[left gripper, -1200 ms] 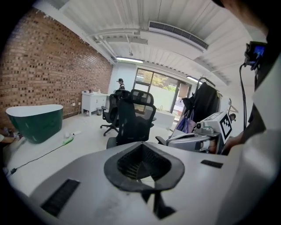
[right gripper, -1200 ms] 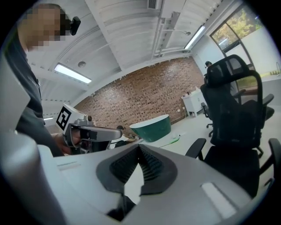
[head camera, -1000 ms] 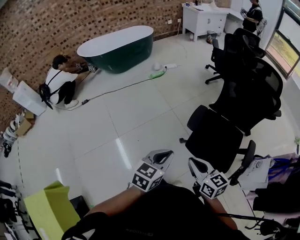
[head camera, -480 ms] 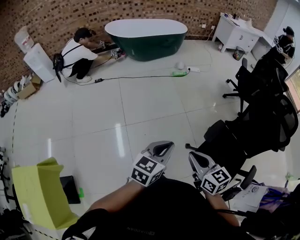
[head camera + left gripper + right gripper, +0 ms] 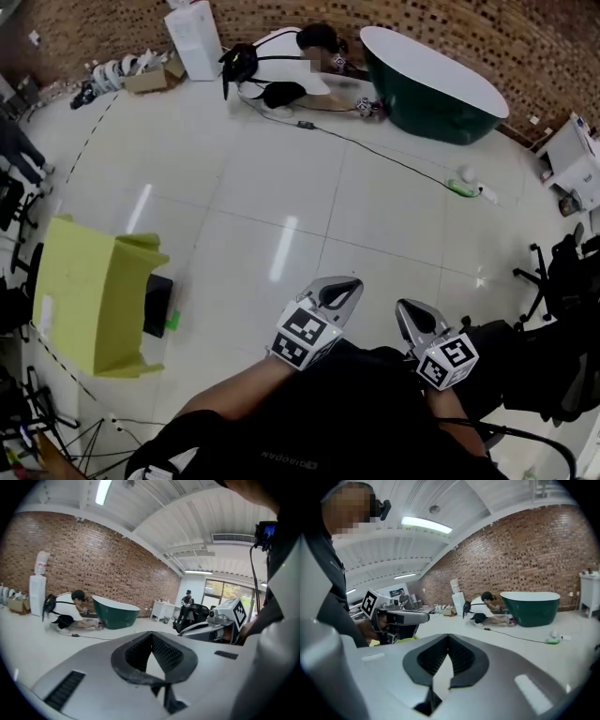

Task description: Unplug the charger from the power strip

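Both grippers hang in front of my body, over the white tile floor. My left gripper is shut, its jaw tips meeting with nothing between them. My right gripper is shut and empty too. Far off, a thin black cable runs across the floor from beside the bathtub. It ends at a small white strip-like block, which lies next to a green object. Whether a plug sits in the block is too small to tell.
A person crouches by a dark green bathtub at the brick wall. A yellow-green box stands at my left with a black item beside it. Black office chairs are at my right, a white cabinet beyond.
The head view has swung left: the bathtub and crouching person slid right, the chairs went to the right edge, the yellow-green box came further in. Both grippers stay shut before my body.
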Motion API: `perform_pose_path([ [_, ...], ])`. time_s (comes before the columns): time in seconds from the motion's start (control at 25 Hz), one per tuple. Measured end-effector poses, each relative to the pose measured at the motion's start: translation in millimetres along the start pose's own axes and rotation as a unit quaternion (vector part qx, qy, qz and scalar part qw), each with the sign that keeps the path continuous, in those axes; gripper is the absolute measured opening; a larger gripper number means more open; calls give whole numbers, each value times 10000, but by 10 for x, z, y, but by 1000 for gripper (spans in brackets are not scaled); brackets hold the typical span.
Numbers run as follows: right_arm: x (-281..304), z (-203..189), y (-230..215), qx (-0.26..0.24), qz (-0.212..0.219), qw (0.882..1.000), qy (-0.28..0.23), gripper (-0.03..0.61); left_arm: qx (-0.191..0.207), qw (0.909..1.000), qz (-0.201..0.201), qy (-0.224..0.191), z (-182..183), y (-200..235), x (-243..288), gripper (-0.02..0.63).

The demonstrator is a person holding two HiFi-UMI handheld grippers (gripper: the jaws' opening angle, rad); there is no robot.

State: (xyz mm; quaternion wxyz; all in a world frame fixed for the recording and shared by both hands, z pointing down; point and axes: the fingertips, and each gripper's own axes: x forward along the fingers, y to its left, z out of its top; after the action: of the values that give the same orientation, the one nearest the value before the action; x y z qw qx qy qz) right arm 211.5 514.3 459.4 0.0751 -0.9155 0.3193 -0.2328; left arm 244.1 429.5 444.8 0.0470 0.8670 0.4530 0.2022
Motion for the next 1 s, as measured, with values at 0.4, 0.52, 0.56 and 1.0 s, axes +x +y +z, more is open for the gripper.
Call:
perform_pose_path([
  [0.4, 1504, 265, 840, -824, 2169, 9691, 840, 3, -906, 9732, 2058, -479, -175, 1095, -1014, 6],
  [0.52, 1839, 358, 999, -1052, 2788, 9489, 1041, 3, -1095, 9546, 2698, -624, -178, 1311, -1219, 6],
  [0.56, 1933, 381, 1046, -1112, 2972, 9419, 1101, 3, -1160, 9474, 2907, -668, -186, 1371, -1284, 6],
  [1.0, 2581, 565, 1417, -1933, 4893, 8380, 1447, 3, -1757, 8399, 4947, -1377, -177, 1696, -1688, 6],
])
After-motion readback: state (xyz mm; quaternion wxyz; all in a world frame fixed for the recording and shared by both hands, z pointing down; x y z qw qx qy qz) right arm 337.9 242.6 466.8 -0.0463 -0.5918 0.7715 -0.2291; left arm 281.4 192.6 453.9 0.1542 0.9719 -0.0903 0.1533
